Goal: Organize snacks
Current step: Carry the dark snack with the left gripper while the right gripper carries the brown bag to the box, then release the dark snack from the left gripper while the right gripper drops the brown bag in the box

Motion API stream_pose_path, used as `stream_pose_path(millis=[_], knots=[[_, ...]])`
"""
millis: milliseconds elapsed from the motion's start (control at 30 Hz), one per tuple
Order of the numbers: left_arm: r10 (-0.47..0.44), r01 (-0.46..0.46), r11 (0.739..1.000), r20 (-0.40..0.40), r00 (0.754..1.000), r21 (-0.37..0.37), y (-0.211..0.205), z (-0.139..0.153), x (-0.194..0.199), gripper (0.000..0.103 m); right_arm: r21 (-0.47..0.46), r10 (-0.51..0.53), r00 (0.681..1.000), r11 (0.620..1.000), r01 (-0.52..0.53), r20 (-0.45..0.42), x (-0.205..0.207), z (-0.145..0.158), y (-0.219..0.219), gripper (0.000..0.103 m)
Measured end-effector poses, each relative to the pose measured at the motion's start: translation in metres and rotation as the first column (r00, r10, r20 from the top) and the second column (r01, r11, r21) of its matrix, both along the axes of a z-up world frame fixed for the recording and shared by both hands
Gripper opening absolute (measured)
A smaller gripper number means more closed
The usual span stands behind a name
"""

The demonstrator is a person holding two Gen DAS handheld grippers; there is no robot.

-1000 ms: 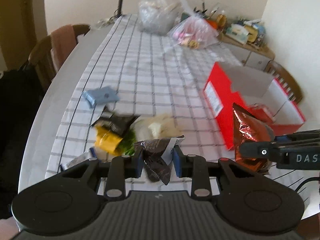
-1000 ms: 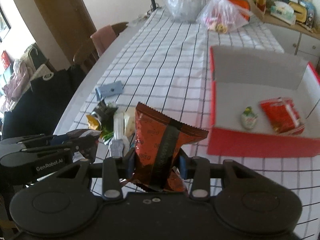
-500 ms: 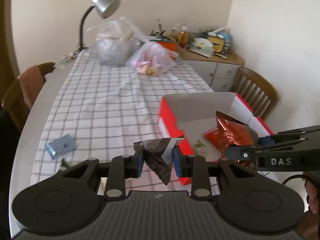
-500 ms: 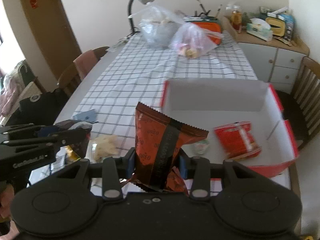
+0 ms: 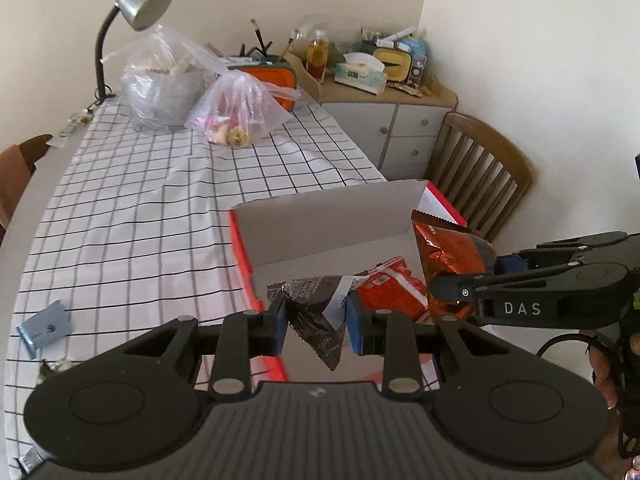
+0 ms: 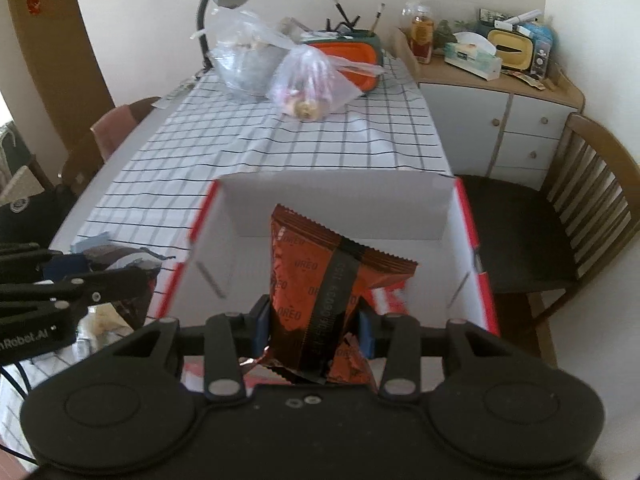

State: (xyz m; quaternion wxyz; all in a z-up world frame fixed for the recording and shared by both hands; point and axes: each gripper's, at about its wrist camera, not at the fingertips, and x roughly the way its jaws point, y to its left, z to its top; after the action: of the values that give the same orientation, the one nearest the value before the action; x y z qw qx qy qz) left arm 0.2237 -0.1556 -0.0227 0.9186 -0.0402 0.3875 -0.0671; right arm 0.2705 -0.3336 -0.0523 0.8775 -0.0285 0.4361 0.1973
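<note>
Both jaws clamp packets: dark wrapper (image 5: 316, 312), Oreo pack (image 6: 320, 296).

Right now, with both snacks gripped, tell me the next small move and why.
Probably lower the right gripper a little and open its jaws. Its orange Oreo packet already hangs over the white floor of the red box, inside the walls, so it should drop in beside the red packet. The left gripper, holding the dark wrapper, can follow.
</note>
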Motion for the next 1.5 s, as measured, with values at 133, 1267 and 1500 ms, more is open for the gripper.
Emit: stream_pose_path(millis=[133,1267,1500], knots=[[0.003,-0.003,1.000,-0.033,0.999,-0.001,-0.013,-0.008,0.023,0.029,-0.014,0.005,1.000,1.000,-0.005,-0.015,0.017,-0.012,-0.007,0.040],[0.062,-0.011,0.993,-0.424,0.904,0.122,-0.054,-0.100,0.139,0.029,-0.106,0.151,0.974,0.980,-0.171,-0.171,0.080,-0.076,0.003,0.048],[0.055,-0.015,0.994,-0.386,0.921,0.106,-0.051,-0.089,0.130,0.029,-0.070,0.140,0.980,0.986,-0.151,-0.142,0.076,-0.067,-0.005,0.054]])
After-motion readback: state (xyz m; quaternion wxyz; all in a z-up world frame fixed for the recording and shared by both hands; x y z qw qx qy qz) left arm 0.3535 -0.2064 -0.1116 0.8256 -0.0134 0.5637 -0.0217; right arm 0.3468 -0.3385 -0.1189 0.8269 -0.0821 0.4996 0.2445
